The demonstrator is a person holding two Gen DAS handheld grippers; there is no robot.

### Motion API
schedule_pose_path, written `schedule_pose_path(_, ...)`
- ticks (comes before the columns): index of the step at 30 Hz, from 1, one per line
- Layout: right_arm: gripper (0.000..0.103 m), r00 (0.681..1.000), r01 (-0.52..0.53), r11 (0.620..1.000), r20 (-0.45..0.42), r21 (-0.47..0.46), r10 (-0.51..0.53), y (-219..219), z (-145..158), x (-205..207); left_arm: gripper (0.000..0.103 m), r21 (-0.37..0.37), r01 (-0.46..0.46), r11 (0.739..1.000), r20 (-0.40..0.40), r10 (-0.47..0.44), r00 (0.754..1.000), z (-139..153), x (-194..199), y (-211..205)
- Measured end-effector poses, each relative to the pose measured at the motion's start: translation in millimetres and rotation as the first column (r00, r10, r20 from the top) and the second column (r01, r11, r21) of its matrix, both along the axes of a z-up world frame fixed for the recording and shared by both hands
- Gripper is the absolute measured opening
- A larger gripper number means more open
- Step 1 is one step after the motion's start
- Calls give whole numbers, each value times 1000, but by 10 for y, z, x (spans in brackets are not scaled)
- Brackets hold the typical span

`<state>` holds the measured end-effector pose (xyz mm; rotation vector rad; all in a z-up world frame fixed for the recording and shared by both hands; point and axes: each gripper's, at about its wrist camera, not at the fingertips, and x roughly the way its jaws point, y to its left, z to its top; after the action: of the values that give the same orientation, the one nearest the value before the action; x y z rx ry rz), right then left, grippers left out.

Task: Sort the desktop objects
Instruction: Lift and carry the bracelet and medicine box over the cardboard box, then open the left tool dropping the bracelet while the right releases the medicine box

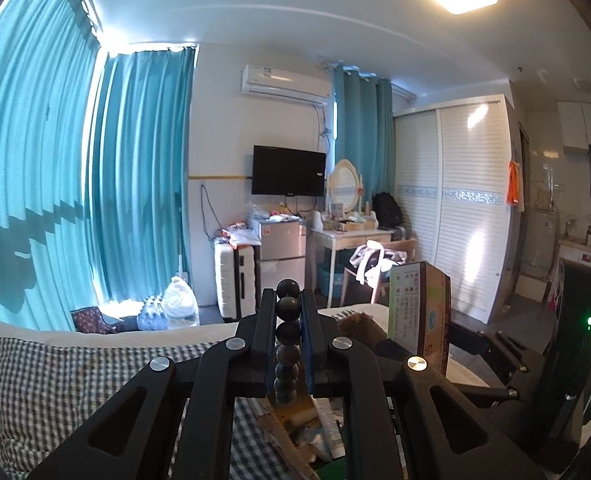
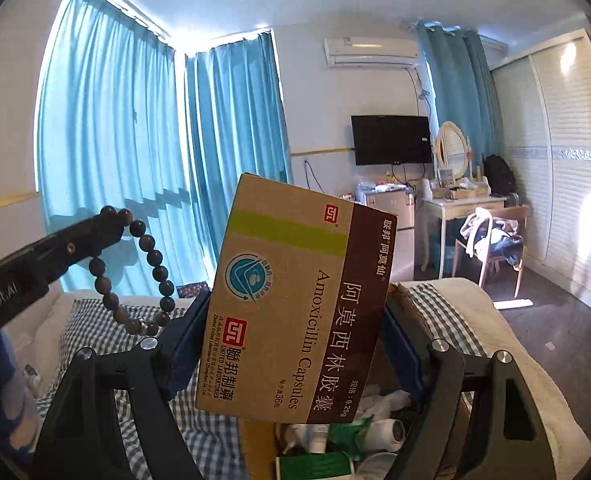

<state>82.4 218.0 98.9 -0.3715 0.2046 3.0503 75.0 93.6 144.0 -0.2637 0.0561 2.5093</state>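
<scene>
Left gripper (image 1: 288, 322) is clenched on a dark bead bracelet (image 1: 288, 332). Right gripper (image 2: 295, 320) grasps an Amoxicillin capsule box (image 2: 295, 300), long axis near upright. Both are held aloft above an open carton (image 2: 263, 436) of clutter on the bed (image 2: 475, 320), directly beneath the jaws.

Matt black plastic with bright metal rivets is being shown on the left tongs (image 1: 288, 312), clamped on a bracelet (image 1: 288, 334) of smooth, dark, faintly glossy beads. A printed cardboard medicine box (image 2: 295, 300) is being gripped by blue-padded right tongs (image 2: 291, 344) above checked cloth bedding (image 1: 55, 380).
</scene>
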Motion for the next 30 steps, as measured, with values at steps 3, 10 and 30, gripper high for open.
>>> schedule_pose_path(3, 79, 1000, 30, 1000, 3, 10, -30, 167, 16, 15, 11, -15, 22, 1000, 10, -22, 1000, -83, -5, 176)
schedule_pose_path(10, 79, 998, 42, 999, 43, 28, -43, 504, -74, 8, 11, -57, 60, 997, 72, -55, 996, -324, -128, 577)
schedule_pose_path(30, 79, 922, -55, 993, 387, 100, 12, 758, -996, -580, 11, -227, 163, 960, 363, -71, 929, -1581, -820, 1363)
